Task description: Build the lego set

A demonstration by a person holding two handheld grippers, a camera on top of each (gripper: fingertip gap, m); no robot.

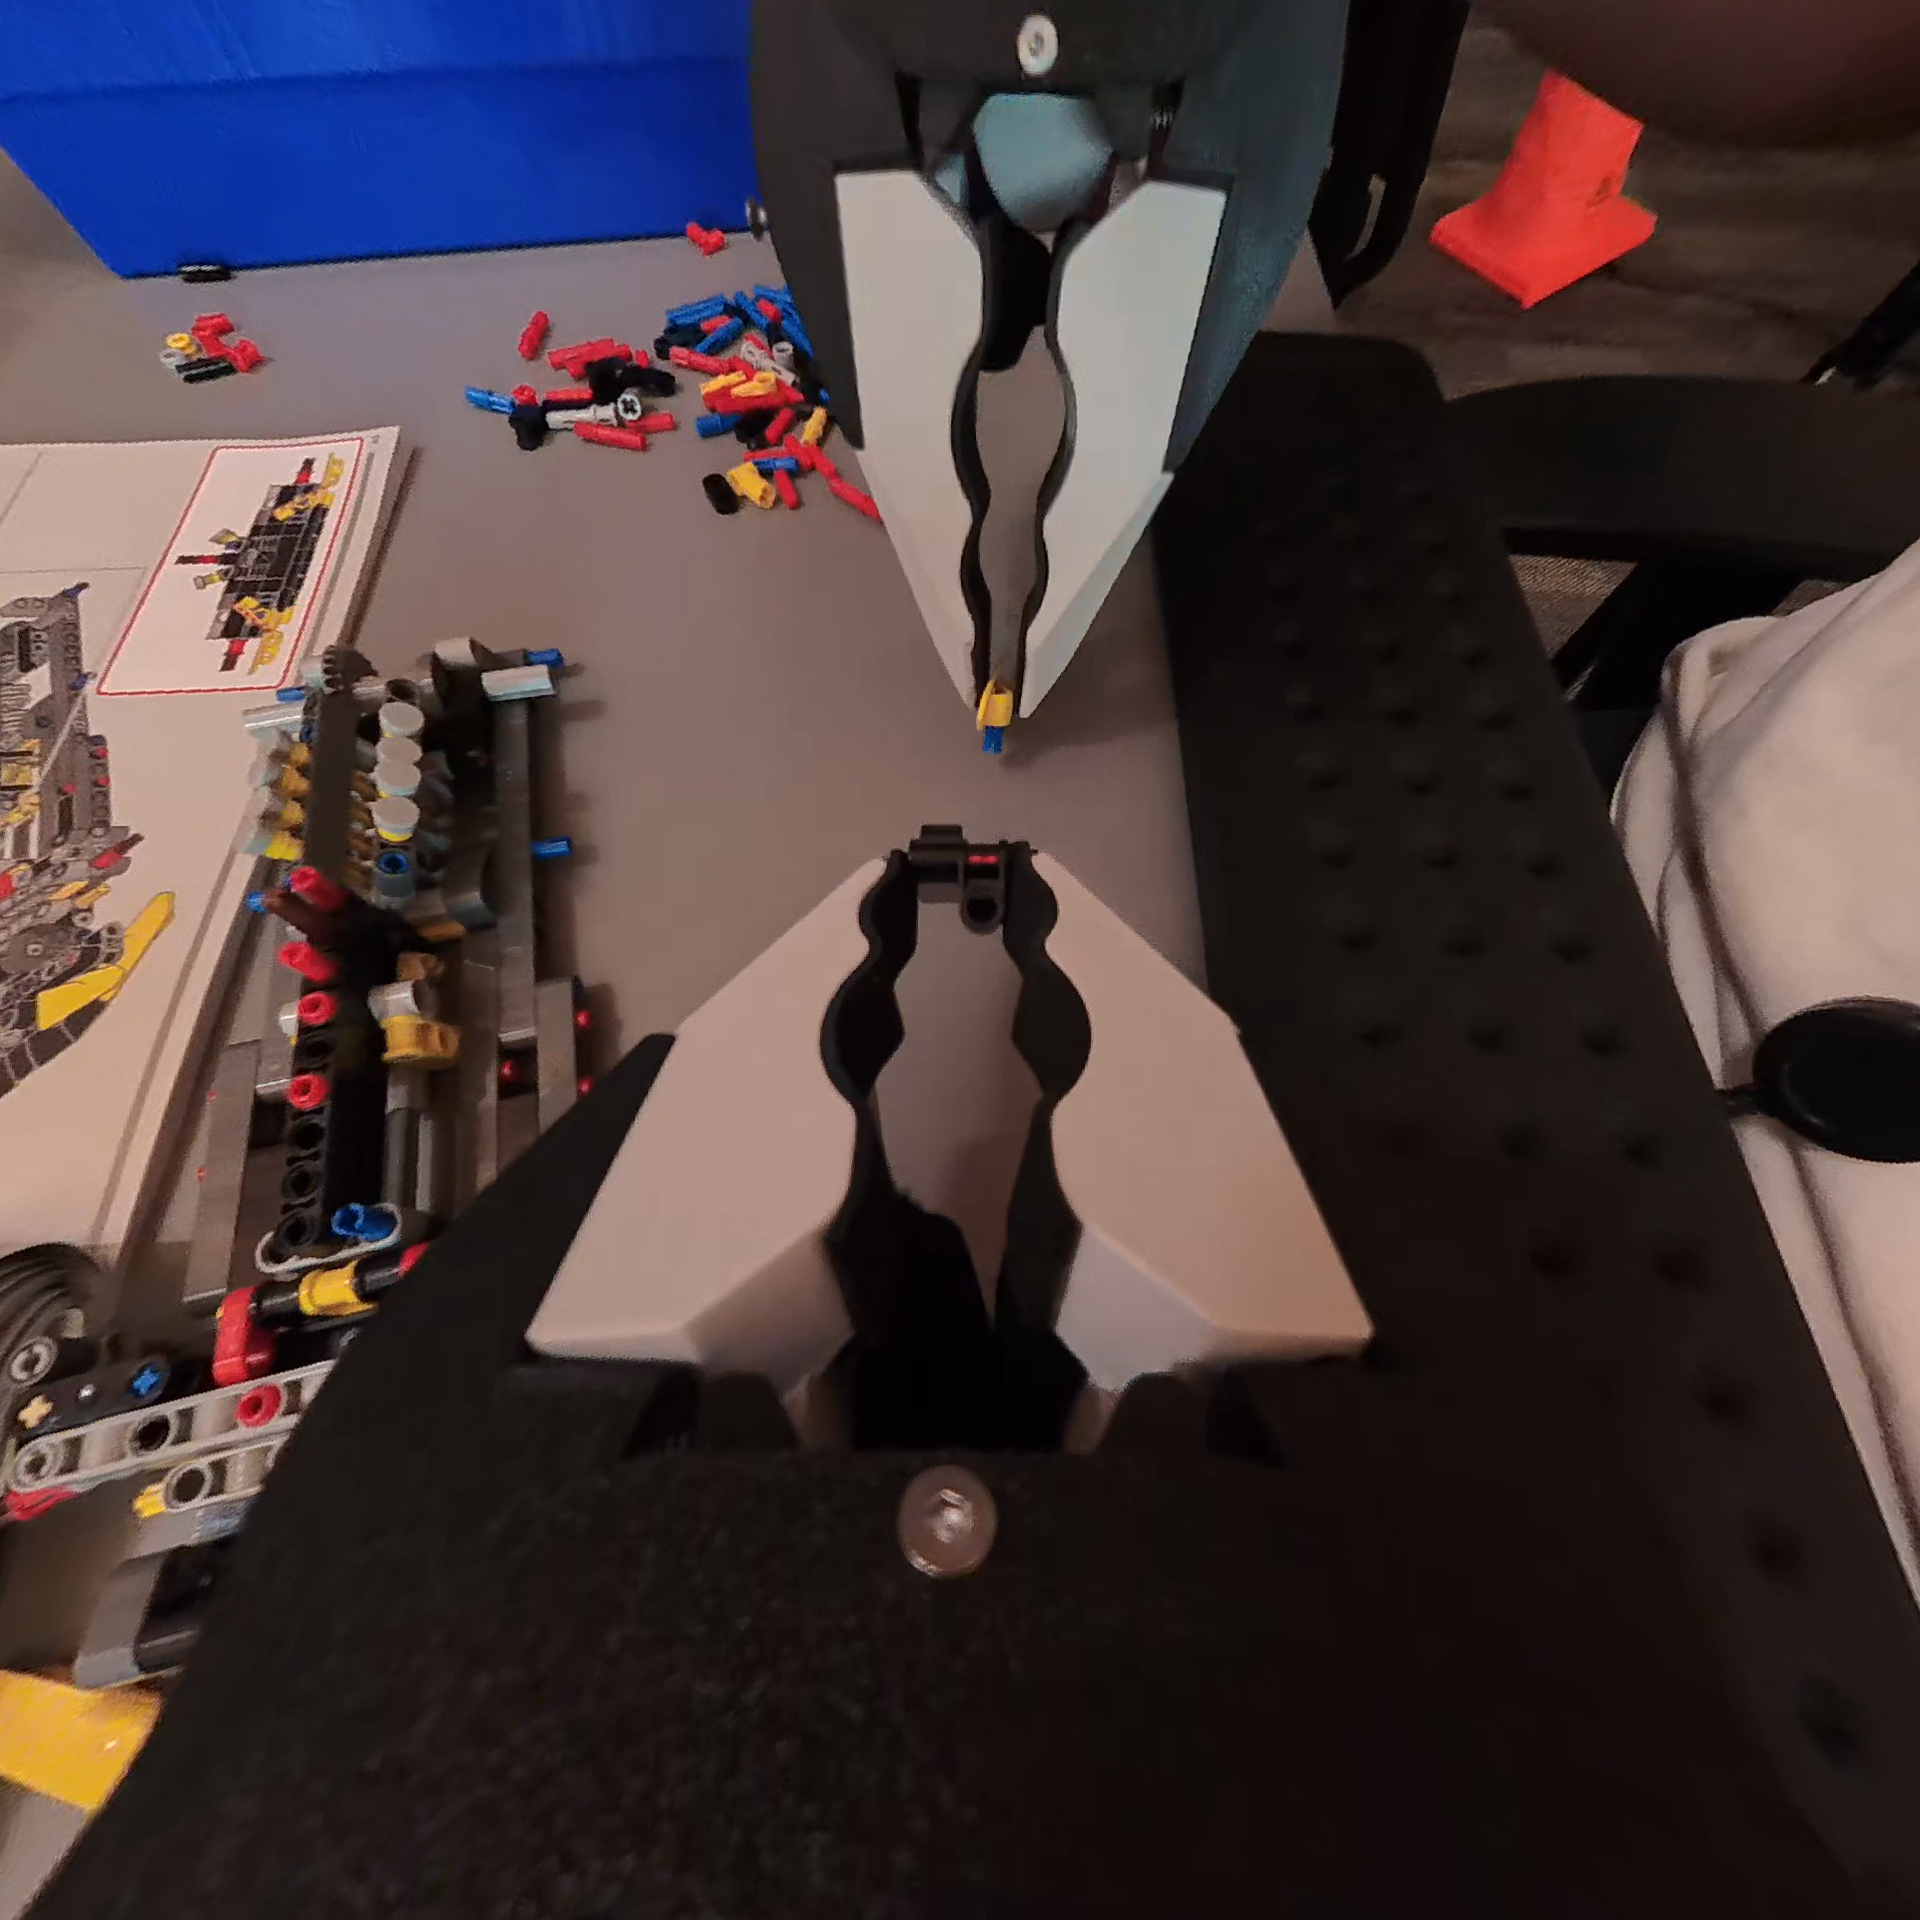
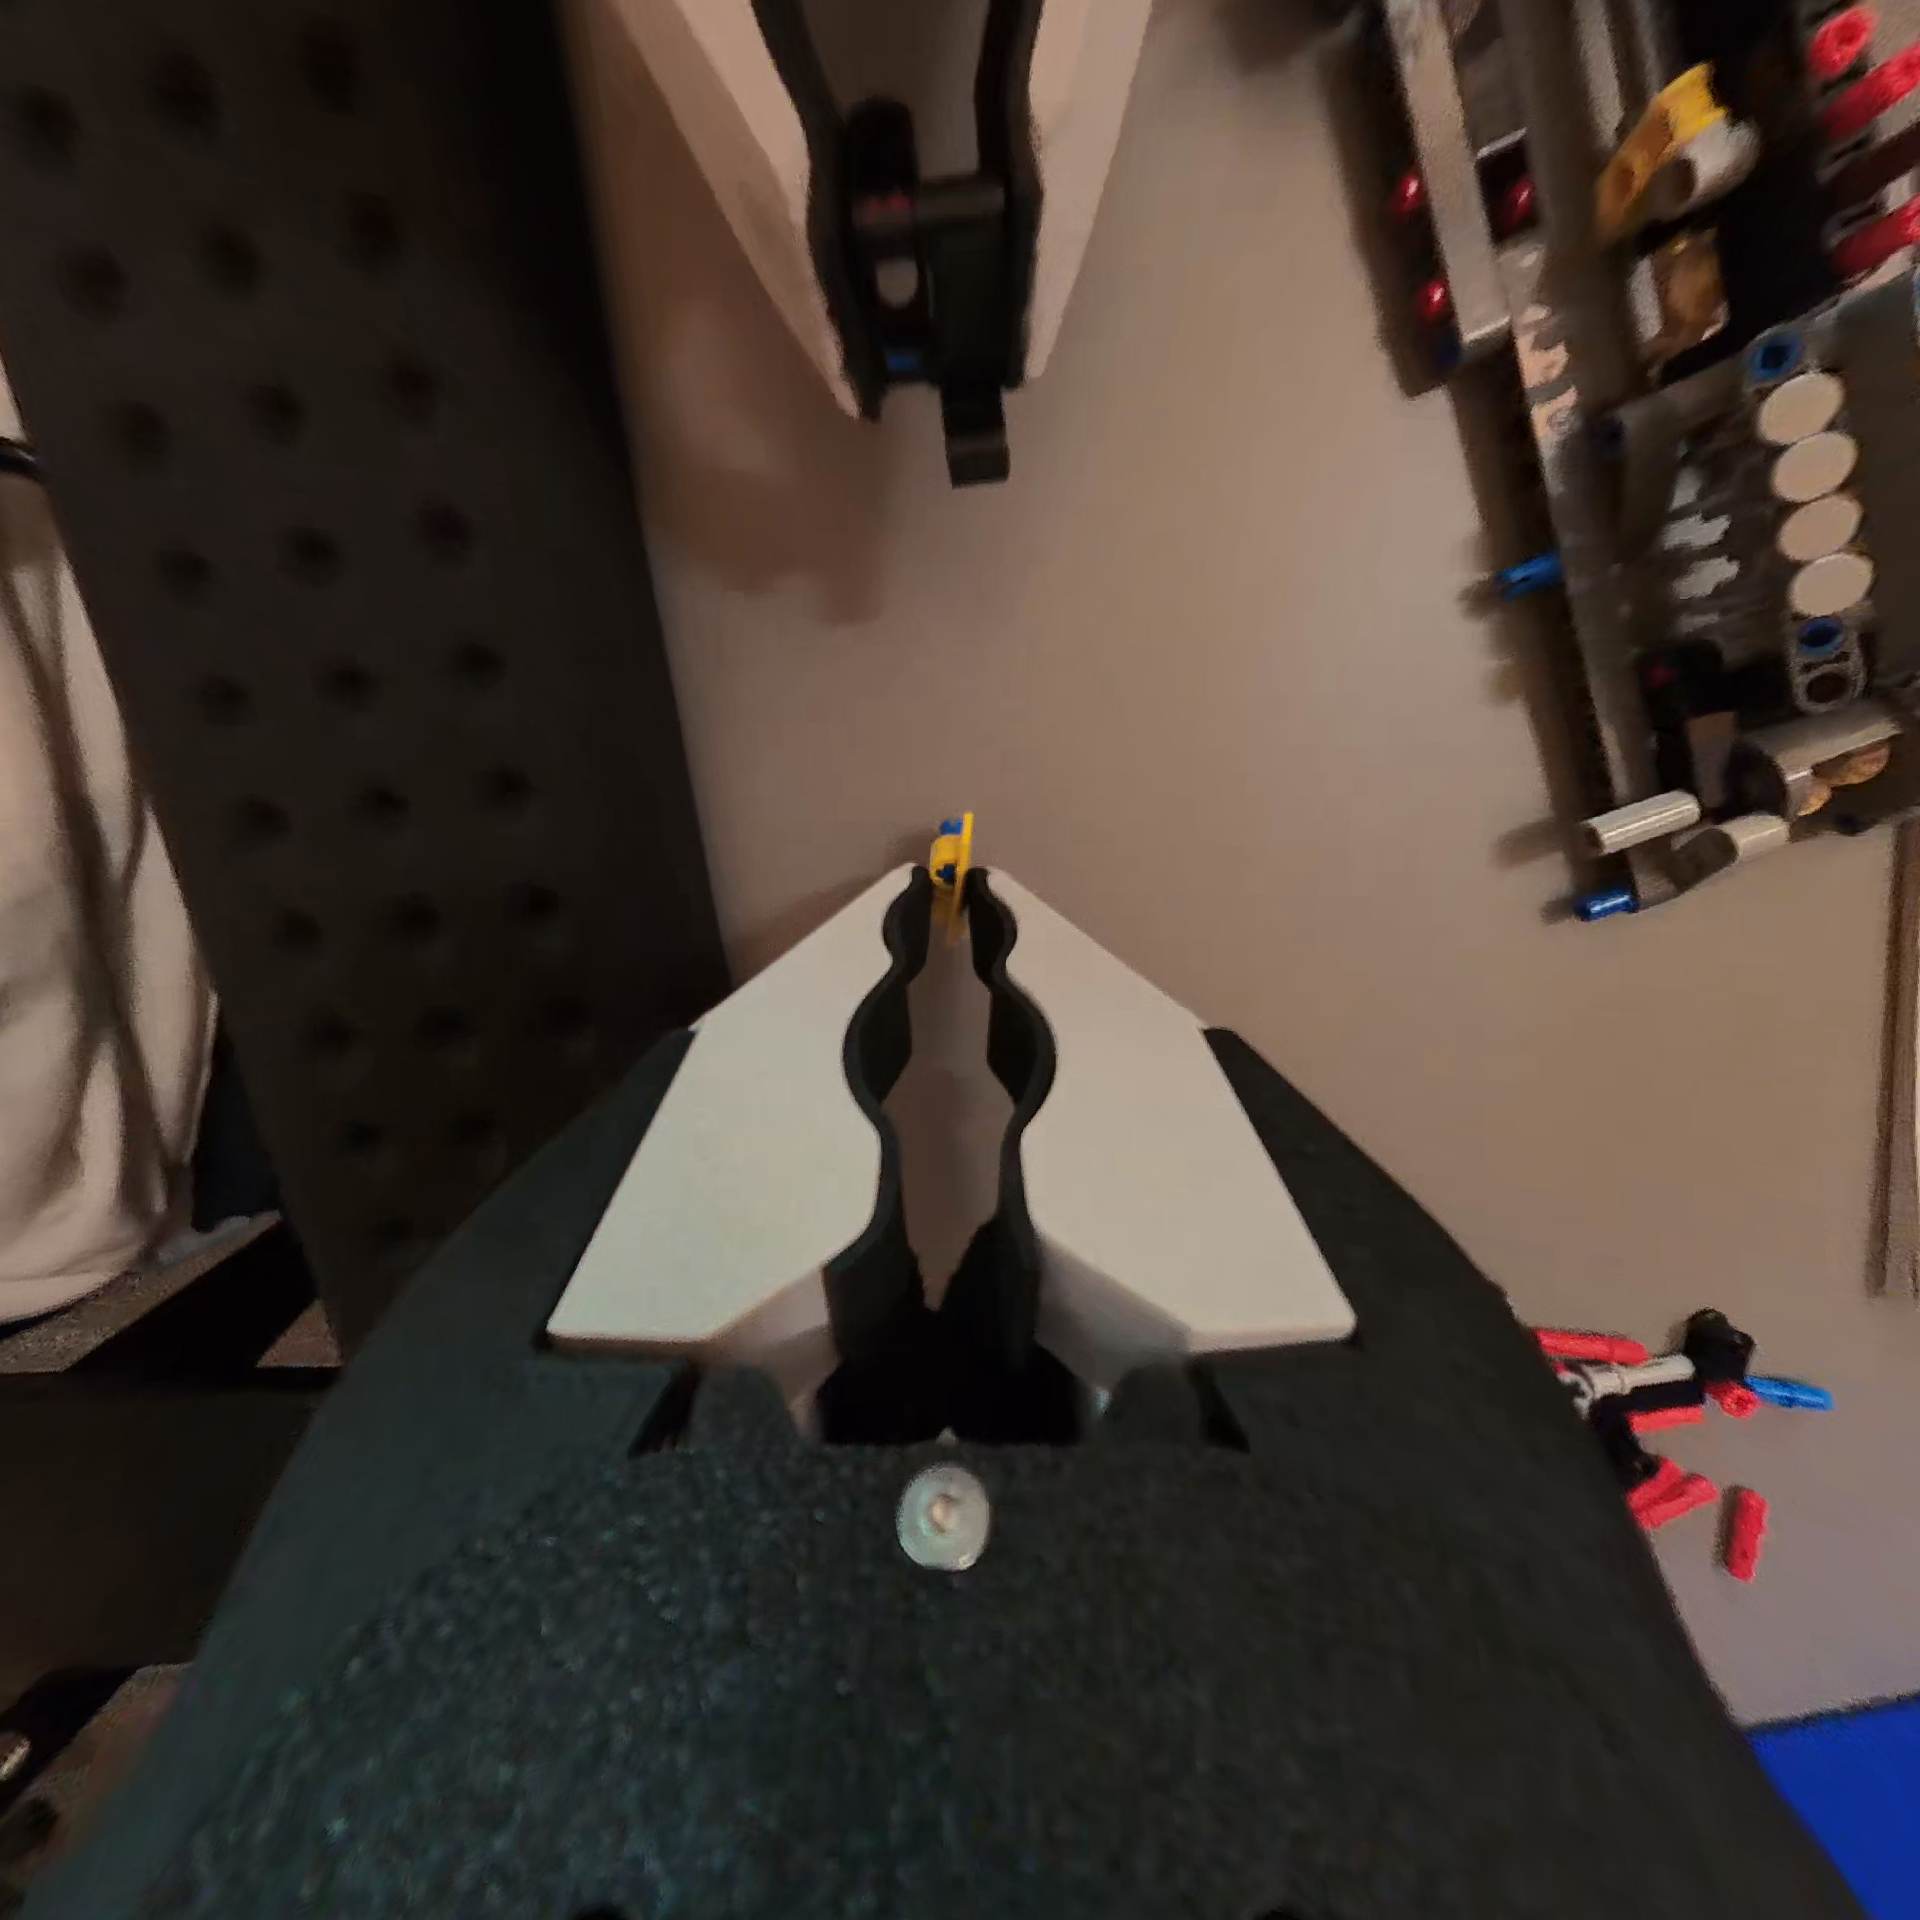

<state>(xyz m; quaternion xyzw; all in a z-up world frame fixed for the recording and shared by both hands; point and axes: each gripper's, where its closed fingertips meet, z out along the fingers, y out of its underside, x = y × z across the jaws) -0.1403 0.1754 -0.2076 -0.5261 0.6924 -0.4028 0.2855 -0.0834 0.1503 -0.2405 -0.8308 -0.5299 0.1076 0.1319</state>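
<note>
Left wrist view takes in the grey counter first, with a blue bin at its far edge and a black perforated panel along one side. Next in size is the open instruction booklet, and just beside it lies the long, partly built Technic chassis of grey and black beams studded with red and blue pins. Farther back a loose pile of pins and connectors is scattered. Over bare counter the two tools face each other tip to tip, near but apart. The left tool is pinching a small black connector block at its very tips. The right tool is pressed on a small yellow connector with a blue pin through it, the pin end jutting toward the black block. Both parts should be light, rigid and rather slick plastic, so they could twist or pop out under push. I would keep each held across its flat sides, leaving the pin and the hole clear, and press straight along the pin's axis.
</note>
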